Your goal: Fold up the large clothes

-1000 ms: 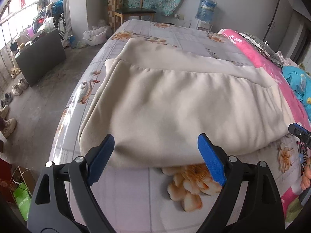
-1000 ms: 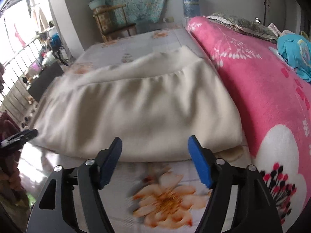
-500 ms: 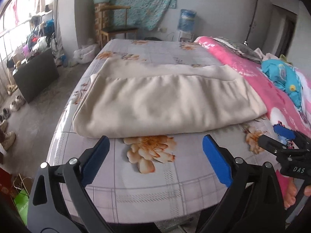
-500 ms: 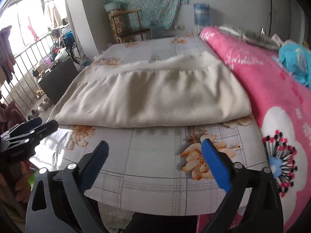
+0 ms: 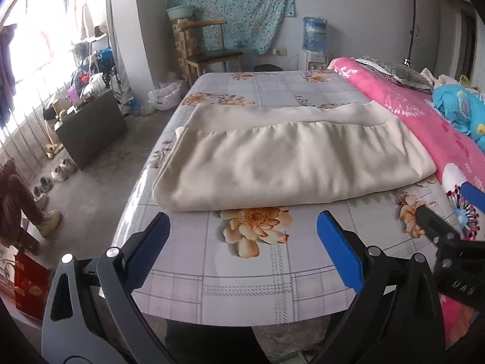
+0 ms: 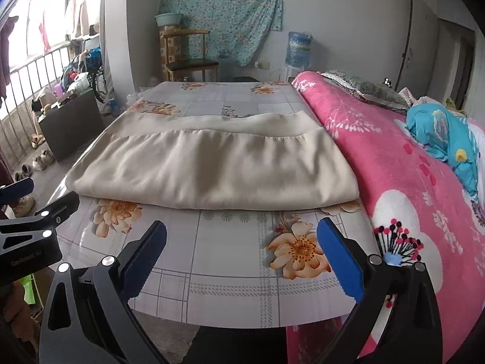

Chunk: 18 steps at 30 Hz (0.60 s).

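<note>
A large cream garment (image 5: 291, 160) lies folded into a broad rectangle on the bed's floral sheet (image 5: 251, 267), its ribbed hem band at the far side; it shows in the right wrist view too, cream garment (image 6: 212, 170). My left gripper (image 5: 242, 251) hangs open over the sheet near the bed's front edge, clear of the cloth, nothing between its blue pads. My right gripper (image 6: 242, 251) is likewise open and empty, short of the garment's near fold. Each gripper appears at the edge of the other's view: the right gripper (image 5: 454, 212) and the left gripper (image 6: 18, 197).
A pink flowered blanket (image 6: 409, 182) with a turquoise cloth (image 6: 439, 136) on it covers the bed's right side. Left of the bed are bare floor, a dark cabinet (image 5: 91, 127), shoes (image 5: 57, 173) and a railing. A wooden chair (image 5: 212, 54) and a water dispenser (image 5: 315, 39) stand at the far wall.
Both grippers have drawn back from the garment's near fold and risen a little, their jaws spreading wider. The folded garment stays put on the sheet.
</note>
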{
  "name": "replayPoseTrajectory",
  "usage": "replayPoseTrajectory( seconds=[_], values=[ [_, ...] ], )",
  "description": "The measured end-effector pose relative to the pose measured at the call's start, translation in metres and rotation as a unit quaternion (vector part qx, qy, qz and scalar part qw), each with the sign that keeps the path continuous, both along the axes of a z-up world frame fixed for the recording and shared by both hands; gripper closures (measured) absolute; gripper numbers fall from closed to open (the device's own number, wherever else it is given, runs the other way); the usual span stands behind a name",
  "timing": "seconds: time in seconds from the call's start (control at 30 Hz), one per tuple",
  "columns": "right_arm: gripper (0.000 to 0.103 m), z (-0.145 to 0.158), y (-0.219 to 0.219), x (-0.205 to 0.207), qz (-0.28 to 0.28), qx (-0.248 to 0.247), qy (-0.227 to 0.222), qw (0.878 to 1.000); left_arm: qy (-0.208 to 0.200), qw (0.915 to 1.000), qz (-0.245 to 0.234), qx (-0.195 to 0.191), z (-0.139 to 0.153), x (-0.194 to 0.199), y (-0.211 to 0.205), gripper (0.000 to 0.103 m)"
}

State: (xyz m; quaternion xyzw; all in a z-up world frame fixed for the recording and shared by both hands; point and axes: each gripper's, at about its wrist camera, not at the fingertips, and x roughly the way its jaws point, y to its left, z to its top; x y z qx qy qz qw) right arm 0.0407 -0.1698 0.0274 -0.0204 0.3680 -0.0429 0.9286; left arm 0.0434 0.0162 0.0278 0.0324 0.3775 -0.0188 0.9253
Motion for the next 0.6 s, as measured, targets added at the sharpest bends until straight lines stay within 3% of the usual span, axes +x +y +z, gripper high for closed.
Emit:
replayPoseTrajectory(
  seconds=[0.2,0.6],
  values=[
    [0.006,0.0,0.0004,-0.0018,-0.007,0.004,0.01,1.0,0.018,0.9993,0.02,-0.027,-0.0012,-0.0003,0.0076,0.009],
    [0.006,-0.0032,-0.002,0.0016,-0.017,0.005,0.025,1.0,0.034,0.9992,0.008,-0.018,-0.0085,0.0003,-0.0023,0.009]
  ],
)
